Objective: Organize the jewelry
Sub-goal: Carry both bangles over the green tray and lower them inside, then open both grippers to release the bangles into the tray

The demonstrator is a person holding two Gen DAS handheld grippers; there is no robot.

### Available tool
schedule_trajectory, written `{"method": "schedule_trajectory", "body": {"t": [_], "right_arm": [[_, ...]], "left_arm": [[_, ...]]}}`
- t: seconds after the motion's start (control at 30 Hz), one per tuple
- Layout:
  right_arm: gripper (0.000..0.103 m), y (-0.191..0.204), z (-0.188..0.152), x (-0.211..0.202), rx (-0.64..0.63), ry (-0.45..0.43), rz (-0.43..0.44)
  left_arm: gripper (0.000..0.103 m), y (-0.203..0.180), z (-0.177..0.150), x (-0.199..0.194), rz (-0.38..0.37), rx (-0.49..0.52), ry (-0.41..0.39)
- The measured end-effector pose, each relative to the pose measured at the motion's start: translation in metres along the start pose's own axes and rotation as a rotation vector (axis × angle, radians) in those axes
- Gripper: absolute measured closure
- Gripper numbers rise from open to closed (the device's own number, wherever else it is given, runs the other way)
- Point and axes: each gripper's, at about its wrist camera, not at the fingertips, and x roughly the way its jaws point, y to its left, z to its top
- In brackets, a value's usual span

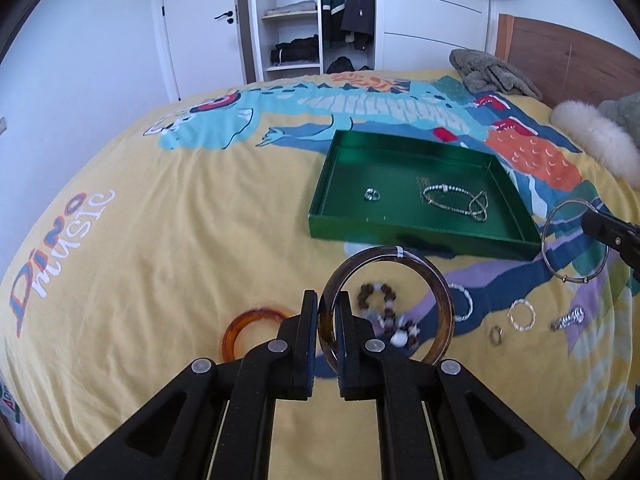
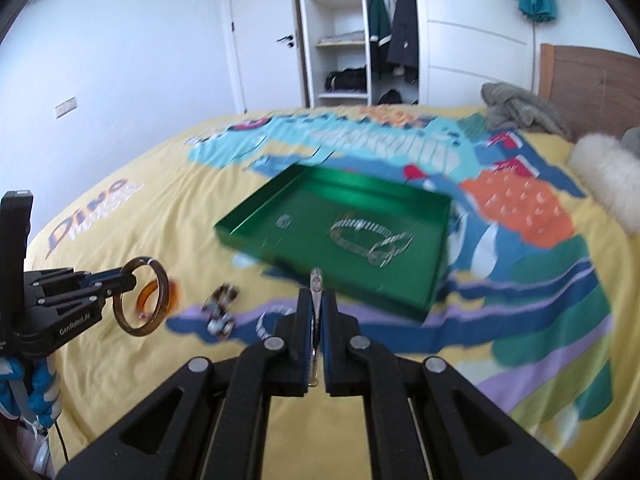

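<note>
Our left tongs clamp the stiff, slippery tortoiseshell bangle at its seven-o'clock rim. Our right tongs pinch the thin silver bangle edge-on; both seem light, liable to swivel.

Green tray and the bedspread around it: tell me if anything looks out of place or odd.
Nothing looks damaged. The green tray holds only a ring and a chain, while an amber bangle, a beaded bracelet and small rings lie loose on the bedspread, unsorted.

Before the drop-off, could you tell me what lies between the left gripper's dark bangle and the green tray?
Only bare bedspread, in the left wrist view: dark bangle in the left gripper, then green tray.
</note>
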Motion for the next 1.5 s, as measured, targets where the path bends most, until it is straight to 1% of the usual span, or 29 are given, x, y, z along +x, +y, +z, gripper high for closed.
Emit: {"method": "schedule_trajectory", "body": {"t": [0.1,0.17,0.23,0.3,0.4,0.43,0.53,0.6,0.73,0.83,1.03,1.17,1.23,1.27,1.3,1.33,1.37,1.4,1.5], "right_arm": [[0.099,-0.017,0.024,0.008,0.021,-0.026,-0.034],[0.099,-0.026,0.039,0.019,0.026,-0.034,-0.052],[0.099,-0.033,0.051,0.034,0.034,-0.032,-0.051],[0.099,-0.035,0.058,0.051,0.042,-0.025,-0.031],[0.099,-0.037,0.06,0.077,0.068,-0.01,0.027],[0.099,-0.038,0.058,0.085,0.074,-0.003,0.034],[0.099,-0.051,0.047,0.114,0.108,0.042,0.028],[0.099,-0.063,0.037,0.132,0.134,0.081,0.007],[0.099,-0.087,0.024,0.149,0.163,0.116,-0.039],[0.099,-0.097,0.018,0.155,0.163,0.141,-0.067],[0.098,-0.1,0.01,0.167,0.129,0.211,-0.099],[0.097,-0.095,0.011,0.17,0.079,0.237,-0.123],[0.096,-0.091,0.011,0.172,0.05,0.252,-0.136],[0.094,-0.089,0.011,0.171,0.039,0.257,-0.142],[0.092,-0.088,0.012,0.17,0.035,0.257,-0.143],[0.084,-0.087,0.013,0.167,0.036,0.25,-0.143],[0.073,-0.086,0.014,0.163,0.039,0.241,-0.143],[0.07,-0.086,0.016,0.159,0.04,0.23,-0.144],[0.069,-0.083,0.024,0.142,0.037,0.193,-0.139]], "left_arm": [[0.095,-0.014,0.029,0.014,-0.011,-0.002,-0.004],[0.095,-0.023,0.046,0.031,-0.012,-0.007,0.008],[0.095,-0.03,0.062,0.053,-0.014,-0.022,0.032],[0.095,-0.038,0.073,0.074,-0.029,-0.031,0.056],[0.095,-0.051,0.081,0.101,-0.063,-0.032,0.089],[0.095,-0.056,0.083,0.108,-0.063,-0.026,0.1],[0.095,-0.068,0.081,0.133,-0.042,0.009,0.139],[0.094,-0.073,0.079,0.144,-0.035,0.022,0.15],[0.094,-0.075,0.079,0.153,-0.022,0.026,0.154],[0.094,-0.075,0.074,0.161,-0.009,0.025,0.179],[0.093,-0.076,0.068,0.167,0.016,0.036,0.204],[0.091,-0.079,0.069,0.167,0.043,0.063,0.212],[0.091,-0.077,0.069,0.166,0.038,0.055,0.218],[0.09,-0.075,0.069,0.165,0.029,0.048,0.221],[0.085,-0.074,0.07,0.164,0.018,0.041,0.221],[0.082,-0.072,0.071,0.162,0.011,0.036,0.221],[0.075,-0.071,0.072,0.159,0.012,0.034,0.216],[0.073,-0.069,0.073,0.153,0.015,0.034,0.205],[0.073,-0.064,0.078,0.131,0.016,0.042,0.172]]}}
